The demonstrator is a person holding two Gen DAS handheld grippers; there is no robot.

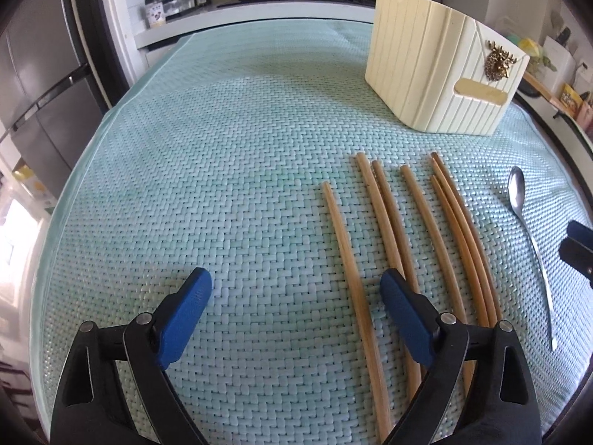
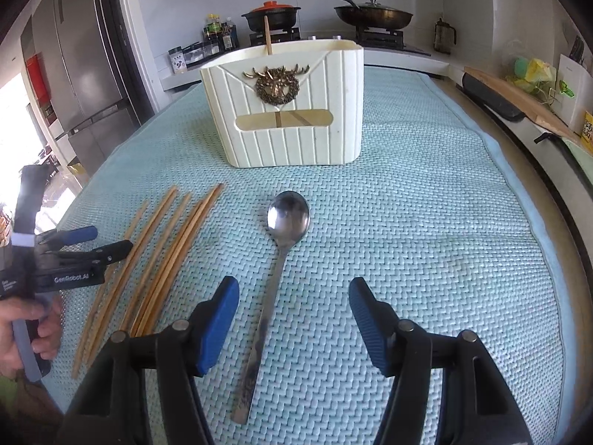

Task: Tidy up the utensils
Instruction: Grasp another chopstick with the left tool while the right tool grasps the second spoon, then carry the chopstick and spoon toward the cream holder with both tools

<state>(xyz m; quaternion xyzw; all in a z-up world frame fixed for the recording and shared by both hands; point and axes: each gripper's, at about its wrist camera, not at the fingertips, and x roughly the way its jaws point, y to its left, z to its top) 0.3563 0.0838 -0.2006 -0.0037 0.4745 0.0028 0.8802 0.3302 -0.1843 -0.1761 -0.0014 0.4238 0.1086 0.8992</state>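
Both claws stand apart and hold nothing. Left gripper [image 1: 296,293] hangs over the leftmost chopstick [image 1: 350,278], which passes between its pads [image 1: 187,311] without touching either; the other five chopsticks [image 1: 441,237] lie fanned just to the right, one running under the right-hand pad. Right gripper [image 2: 292,315] straddles the handle of the spoon [image 2: 281,244], bowl pointing toward the cream holder [image 2: 285,111], which stands upright farther back on the mat with one chopstick already sticking out of its top. Judgement: pick-up step, nothing yet lifted, most of the task is left. For the left side, centre on the single stick clear of the pair beside it, come down near its middle so it does not tip, then close squarely; thin round wood may roll out of the pads. For the spoon, grip the flat handle partway up, jaws across its width; thin metal lying flush on the weave may be hard to get under. Surface: pale green woven mat [image 1: 222,148], slightly ribbed. Room: kitchen, stove with pans [image 2: 374,15] behind, steel fridge [image 2: 85,59] at left.
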